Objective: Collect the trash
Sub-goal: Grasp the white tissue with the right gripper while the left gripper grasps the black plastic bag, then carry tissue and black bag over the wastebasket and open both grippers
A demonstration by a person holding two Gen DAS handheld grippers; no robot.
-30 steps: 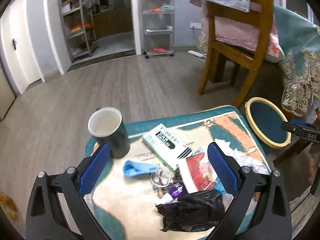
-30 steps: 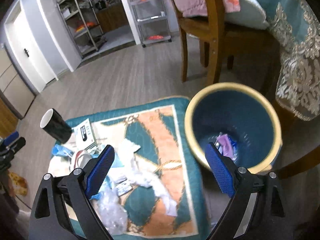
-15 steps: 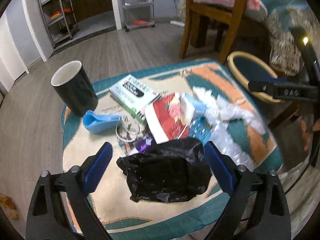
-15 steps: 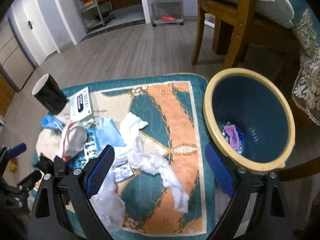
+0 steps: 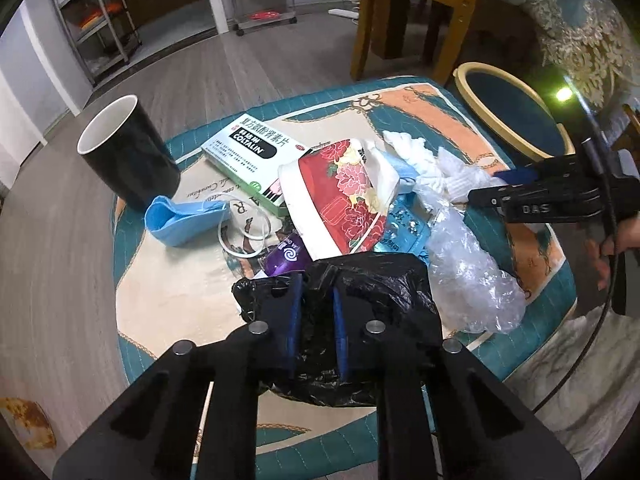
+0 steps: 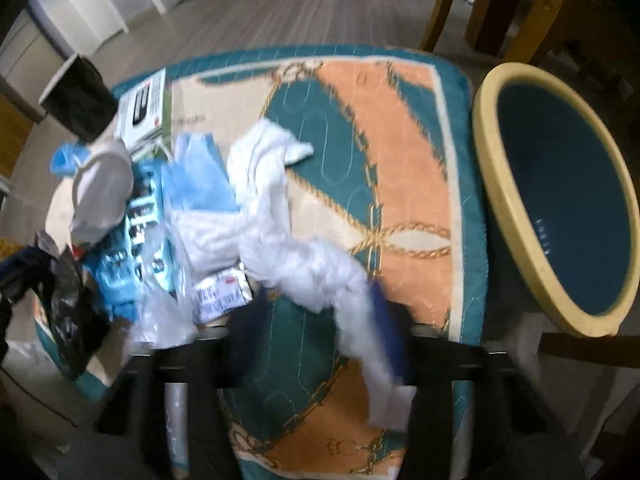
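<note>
Right at the near edge of the patterned mat [image 5: 192, 292], the left gripper [image 5: 316, 320] has its blue pads pinched together on a fold of the crumpled black plastic bag [image 5: 380, 292], so that one's properly grabbed. Just behind the bag sits a small purple wrapper [image 5: 286, 258], then a red floral paper cup [image 5: 340, 192] tipped on its side, and a white medicine box [image 5: 252, 148] lying flat behind that. Left of the cup there's a blue face mask [image 5: 176, 220] with its ear loop trailing, and a black mug [image 5: 128, 152] stands upright at the mat's far left corner. Right of the bag is a wad of clear plastic wrap [image 5: 468, 272]. The right gripper [image 6: 316, 320] is over the right half of the mat with its jaws closing; the view's blurry, but a strip of crumpled white tissue [image 6: 280, 216] runs down between the fingers, and I can't tell if the pads are actually pressing it. A small foil packet [image 6: 220, 292] lies just left of that gripper. Off the mat's right edge stands the blue bin [image 6: 516, 208] with a yellow rim, and wooden chair legs [image 5: 372, 20] rise beyond the mat's far side.
</note>
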